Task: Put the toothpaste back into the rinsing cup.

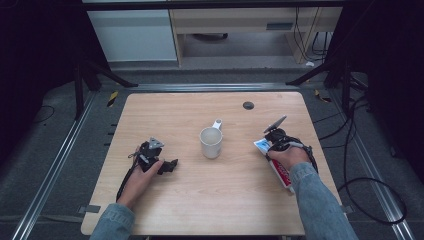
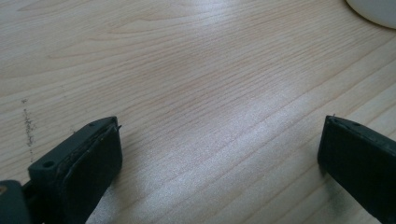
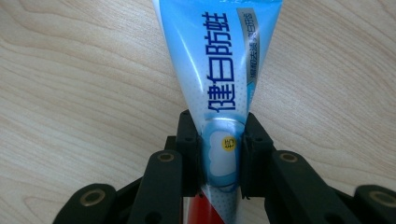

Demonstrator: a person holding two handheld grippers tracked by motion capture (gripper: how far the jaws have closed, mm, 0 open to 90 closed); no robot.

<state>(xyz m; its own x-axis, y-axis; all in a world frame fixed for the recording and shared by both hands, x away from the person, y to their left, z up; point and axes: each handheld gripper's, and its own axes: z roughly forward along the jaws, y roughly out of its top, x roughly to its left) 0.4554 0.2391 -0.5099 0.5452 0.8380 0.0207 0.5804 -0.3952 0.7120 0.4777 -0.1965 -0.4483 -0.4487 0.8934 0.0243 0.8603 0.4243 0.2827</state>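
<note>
The table (image 1: 210,200) was pale wood with a fine, even grain and a soft satin sheen. The toothpaste tube (image 3: 219,70) looked like glossy plastic, smooth, printed in blue, white and red. The right gripper (image 3: 220,154) had matt black plastic jaws with brass-coloured metal eyelets. The left gripper (image 2: 219,154) carried matt black pads with a finely textured face. The mug (image 1: 211,142) was smooth, glossy white ceramic. The person's sleeves (image 1: 320,205) were blue denim cloth.
</note>
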